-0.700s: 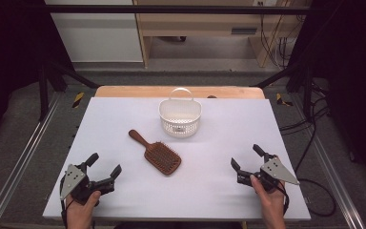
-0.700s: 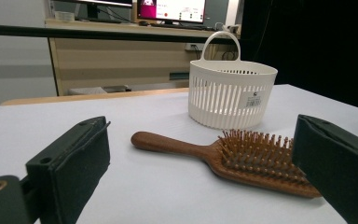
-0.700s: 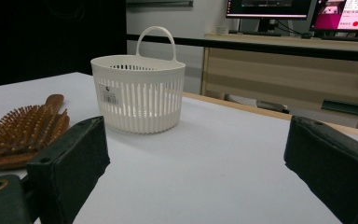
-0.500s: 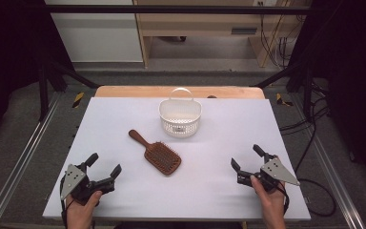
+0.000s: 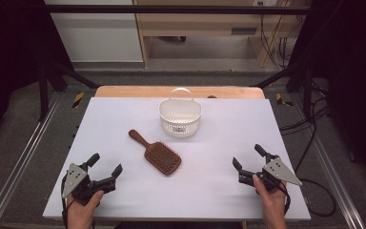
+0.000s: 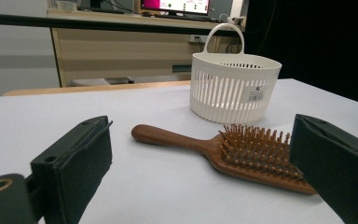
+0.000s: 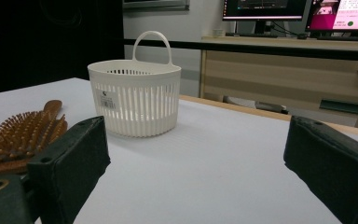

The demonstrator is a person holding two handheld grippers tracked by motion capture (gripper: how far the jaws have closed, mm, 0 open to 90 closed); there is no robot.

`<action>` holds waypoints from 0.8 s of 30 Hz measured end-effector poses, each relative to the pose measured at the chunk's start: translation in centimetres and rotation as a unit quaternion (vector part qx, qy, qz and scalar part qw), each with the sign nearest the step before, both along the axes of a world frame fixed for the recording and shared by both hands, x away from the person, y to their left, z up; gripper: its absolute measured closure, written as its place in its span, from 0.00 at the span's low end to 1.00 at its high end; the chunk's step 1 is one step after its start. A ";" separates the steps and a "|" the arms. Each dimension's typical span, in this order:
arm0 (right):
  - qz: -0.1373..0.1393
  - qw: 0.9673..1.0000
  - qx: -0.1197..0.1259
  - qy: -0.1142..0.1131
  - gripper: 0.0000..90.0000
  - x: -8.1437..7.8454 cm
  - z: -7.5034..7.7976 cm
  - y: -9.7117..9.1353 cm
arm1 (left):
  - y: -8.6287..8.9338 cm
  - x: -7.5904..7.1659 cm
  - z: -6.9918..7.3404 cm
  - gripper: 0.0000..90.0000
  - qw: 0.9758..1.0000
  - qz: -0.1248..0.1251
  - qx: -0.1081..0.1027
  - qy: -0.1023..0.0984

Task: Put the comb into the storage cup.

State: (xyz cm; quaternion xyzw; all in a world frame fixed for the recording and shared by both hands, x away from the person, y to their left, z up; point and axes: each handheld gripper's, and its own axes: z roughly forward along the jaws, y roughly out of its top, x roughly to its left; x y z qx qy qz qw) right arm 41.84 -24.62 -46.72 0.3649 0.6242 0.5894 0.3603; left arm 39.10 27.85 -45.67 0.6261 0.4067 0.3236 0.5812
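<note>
A brown wooden hairbrush [image 5: 158, 154] lies bristles up in the middle of the white table [image 5: 124, 119], its handle pointing to the far left. Behind it stands a white slatted basket [image 5: 180, 117] with an upright handle. My left gripper [image 5: 105, 166] rests near the front left edge, open and holding nothing. In the left gripper view the hairbrush [image 6: 233, 150] lies just beyond the jaws, with the basket [image 6: 233, 86] farther back. My right gripper [image 5: 249, 157] sits at the front right, open with nothing between its jaws. The right gripper view has the basket [image 7: 135, 100] ahead and the hairbrush [image 7: 21, 135] at its left.
A wooden board [image 5: 178, 91] borders the table's far edge. Black frame bars [image 5: 286, 71] slant down at both far corners. Cables [image 5: 314, 143] trail on the floor to the right. A wooden desk with monitors [image 7: 303, 11] stands beyond the table.
</note>
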 end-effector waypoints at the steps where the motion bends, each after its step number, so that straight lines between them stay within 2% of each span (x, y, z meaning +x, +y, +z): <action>1: -0.001 1.000 0.001 0.002 0.07 0.0 -0.1 0.0 | -0.1 0.0 0.0 0.06 1.000 0.000 0.005 0.007; 2: -0.003 1.000 0.001 0.003 0.07 0.1 -0.1 -0.1 | -0.2 0.1 0.0 0.06 1.000 0.002 0.014 0.013; 3: -0.003 1.000 0.001 0.003 0.07 0.1 -0.1 -0.1 | -0.2 0.1 0.0 0.06 1.000 0.002 0.014 0.013; 4: -0.005 1.000 0.000 0.005 0.07 0.1 -0.2 -0.2 | -0.5 0.5 0.2 0.07 0.999 -0.002 0.021 0.025; 5: -0.005 1.000 -0.002 0.004 0.07 0.2 -0.2 -0.2 | -0.5 0.5 0.2 0.08 0.999 -0.002 0.021 0.025; 6: -0.006 1.000 -0.004 0.004 0.07 0.2 -0.2 -0.2 | -1.0 0.9 0.4 0.09 0.999 -0.012 0.018 0.039; 9: -0.004 1.000 -0.010 0.006 0.07 0.2 -0.1 -0.2 | -1.6 1.2 0.5 0.11 0.998 -0.017 0.030 0.046; 10: -0.005 1.000 -0.011 0.006 0.07 0.1 -0.1 -0.3 | -2.4 1.5 0.5 0.12 0.997 -0.022 0.042 0.053; 11: -0.006 1.000 -0.011 0.006 0.07 0.1 -0.1 -0.3 | -2.4 1.5 0.5 0.12 0.997 -0.022 0.042 0.053; 13: -0.008 1.000 -0.006 0.009 0.07 0.2 -0.2 -0.4 | -3.5 2.2 1.0 0.14 0.996 -0.039 0.051 0.064; 15: -0.007 1.000 -0.007 0.010 0.08 0.2 -0.2 -0.4 | -3.9 2.6 1.5 0.18 0.995 -0.041 0.058 0.071; 18: -0.004 1.000 -0.007 0.009 0.08 0.2 -0.2 -0.3 | -4.4 3.2 2.8 0.33 0.994 -0.039 0.076 0.072; 20: -0.003 1.000 -0.006 0.010 0.08 0.2 -0.2 -0.3 | -5.0 3.3 3.8 0.36 0.991 -0.059 0.102 0.062; 22: -0.005 1.000 -0.006 0.011 0.08 0.2 -0.2 -0.3 | -5.5 3.3 4.6 0.43 0.989 -0.066 0.118 0.054; 23: -0.005 1.000 -0.006 0.011 0.08 0.2 -0.2 -0.3 | -5.5 3.3 4.6 0.45 0.989 -0.066 0.118 0.054; 24: -0.005 1.000 -0.006 0.011 0.08 0.2 -0.2 -0.3 | -5.9 3.8 5.0 0.47 0.987 -0.077 0.124 0.063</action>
